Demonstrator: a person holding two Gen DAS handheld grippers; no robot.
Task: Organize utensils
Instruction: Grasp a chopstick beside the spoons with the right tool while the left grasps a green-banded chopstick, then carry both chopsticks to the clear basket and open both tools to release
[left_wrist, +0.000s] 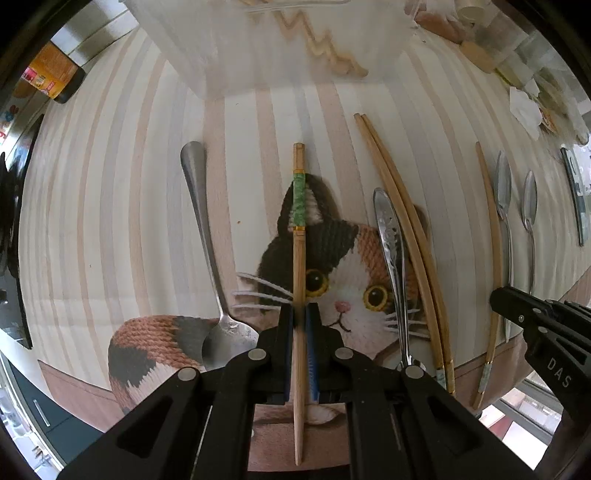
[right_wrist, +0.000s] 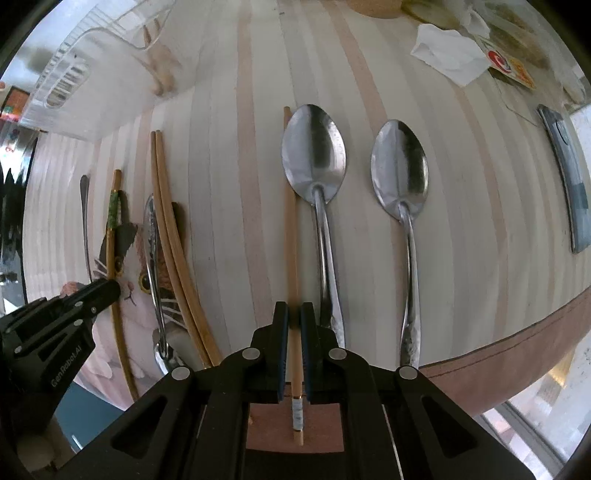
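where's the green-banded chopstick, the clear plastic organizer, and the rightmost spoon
green-banded chopstick (left_wrist: 299, 201), left wrist view, on its green wrap
clear plastic organizer (left_wrist: 273, 48), left wrist view, on its front wall
rightmost spoon (right_wrist: 400, 168), right wrist view, on its bowl

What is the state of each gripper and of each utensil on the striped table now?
Left gripper: shut on the green-banded wooden chopstick.
Right gripper: shut on the white-banded wooden chopstick.
Pair of plain bamboo chopsticks: lying free, side by side.
Two steel spoons: lying bowl-up, untouched.
Clear plastic organizer tray: holds something wooden; details unclear.
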